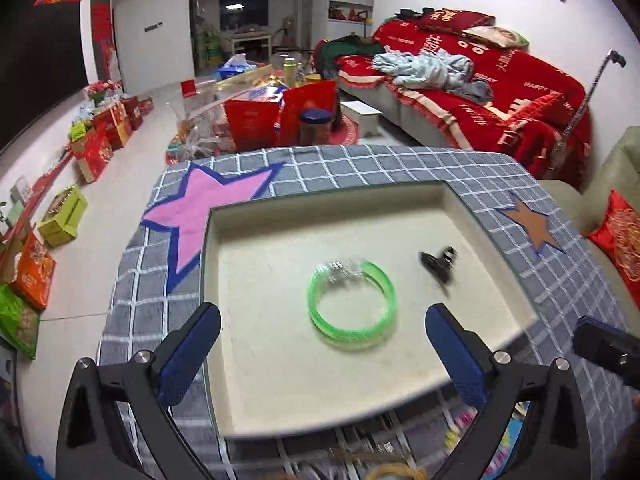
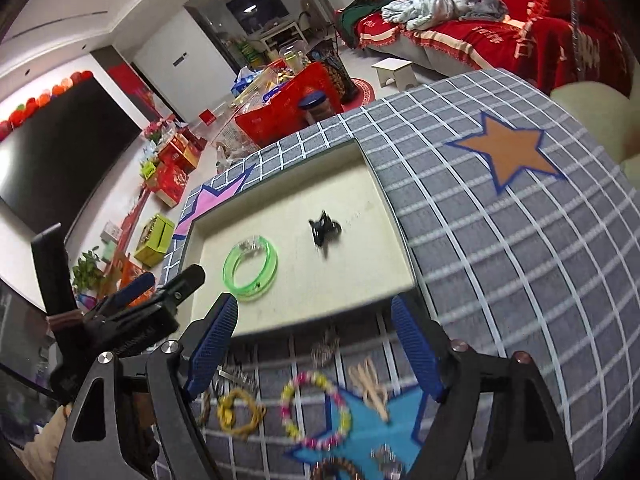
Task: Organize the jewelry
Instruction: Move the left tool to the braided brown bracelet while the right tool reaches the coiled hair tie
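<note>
Nearest to us in the left wrist view, our left gripper (image 1: 323,354) hangs over the near part of the cream tray (image 1: 256,392), its blue fingers (image 1: 188,360) spread wide with nothing between them. Just ahead of the jaws the green bangle (image 1: 351,304) lies flat on the tray floor, and a black hair clip (image 1: 439,265) sits beyond it to the right, apart from it. The tray rests on a grey checked cloth (image 1: 360,168) with a pink star (image 1: 200,208) and an orange star (image 1: 530,224). At the bottom edge we can only make out blurred pieces on the cloth.

In the right wrist view, our right gripper (image 2: 316,350) is also wide open and empty, poised above the cloth just short of the tray's near rim. Below it, loose on the cloth, lie a pink-and-yellow beaded bracelet (image 2: 344,408), a yellow braided bracelet (image 2: 240,410), some pale hair pins (image 2: 370,380), and darker pieces too blurred to name, partly over a blue star (image 2: 372,424). The bangle and clip show inside the tray here too.

We judge the job to be early: two items are in the tray, and most of the jewelry is not yet moved.
</note>
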A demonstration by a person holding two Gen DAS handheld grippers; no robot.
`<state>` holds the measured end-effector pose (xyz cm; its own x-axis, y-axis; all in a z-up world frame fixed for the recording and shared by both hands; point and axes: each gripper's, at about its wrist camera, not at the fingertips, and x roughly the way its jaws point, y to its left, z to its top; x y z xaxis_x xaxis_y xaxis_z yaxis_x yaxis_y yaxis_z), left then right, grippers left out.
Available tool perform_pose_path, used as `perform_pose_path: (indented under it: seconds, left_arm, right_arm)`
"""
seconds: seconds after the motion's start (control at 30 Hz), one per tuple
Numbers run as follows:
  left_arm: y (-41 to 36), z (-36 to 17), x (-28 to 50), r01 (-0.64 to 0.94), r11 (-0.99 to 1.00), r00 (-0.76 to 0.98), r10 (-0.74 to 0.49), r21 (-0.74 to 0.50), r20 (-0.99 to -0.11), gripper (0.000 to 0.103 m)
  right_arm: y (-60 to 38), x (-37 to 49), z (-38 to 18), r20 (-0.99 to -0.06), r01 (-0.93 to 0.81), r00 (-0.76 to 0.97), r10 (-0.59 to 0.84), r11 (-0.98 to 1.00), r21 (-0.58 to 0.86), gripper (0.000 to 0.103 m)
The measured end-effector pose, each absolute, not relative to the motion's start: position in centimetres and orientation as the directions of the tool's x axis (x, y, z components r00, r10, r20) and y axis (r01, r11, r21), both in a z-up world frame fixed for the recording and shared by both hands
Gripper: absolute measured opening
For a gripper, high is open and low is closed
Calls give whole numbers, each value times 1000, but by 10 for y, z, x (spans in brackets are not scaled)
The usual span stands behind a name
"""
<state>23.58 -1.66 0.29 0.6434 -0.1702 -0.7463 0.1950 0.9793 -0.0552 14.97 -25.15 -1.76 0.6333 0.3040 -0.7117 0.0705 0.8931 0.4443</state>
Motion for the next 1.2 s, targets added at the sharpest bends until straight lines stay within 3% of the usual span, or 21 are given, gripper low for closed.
perform_pose_path:
  seconds: [0.13, 0.17, 0.23, 0.37, 0.53, 0.73, 0.8, 0.87, 1.2]
  left_arm:
    - [-10, 9, 205, 172, 985, 677, -135, -23, -724, 103]
    - [-7, 10, 196, 171, 985, 685, -131, -16, -717, 103]
    - [0, 8, 181, 170, 985, 684, -132, -20, -718, 103]
    - [19, -5, 151, 164, 985, 643, -150, -57, -751, 103]
    - [43, -32, 120, 88, 995, 599, -86, -41, -796, 103]
    - [62, -56, 100, 40, 999, 556, -45, -27, -830, 103]
    - [64, -58, 100, 38, 999, 547, -42, -25, -836, 103]
    - [65, -59, 101, 34, 999, 544, -49, -36, -838, 103]
    - [62, -56, 121, 21, 999, 546, -45, -40, -836, 101]
  right_arm:
    - [-254, 125, -23, -703, 88, 643, 304, 882, 462, 86]
    - [-255, 118, -25, -701, 89, 642, 311, 878, 471, 95]
    - [-255, 107, -28, -699, 96, 645, 310, 874, 476, 103]
    - [-244, 88, -35, -726, 58, 607, 324, 892, 447, 103]
    - [-219, 62, -45, -780, 20, 574, 251, 947, 319, 103]
    - [-199, 44, -65, -811, -8, 535, 236, 961, 275, 102]
    - [-196, 42, -67, -817, -13, 536, 212, 970, 243, 98]
    - [-194, 40, -69, -823, -16, 536, 189, 977, 214, 81]
    - [-228, 40, -69, -818, 132, 565, 109, 967, 220, 58]
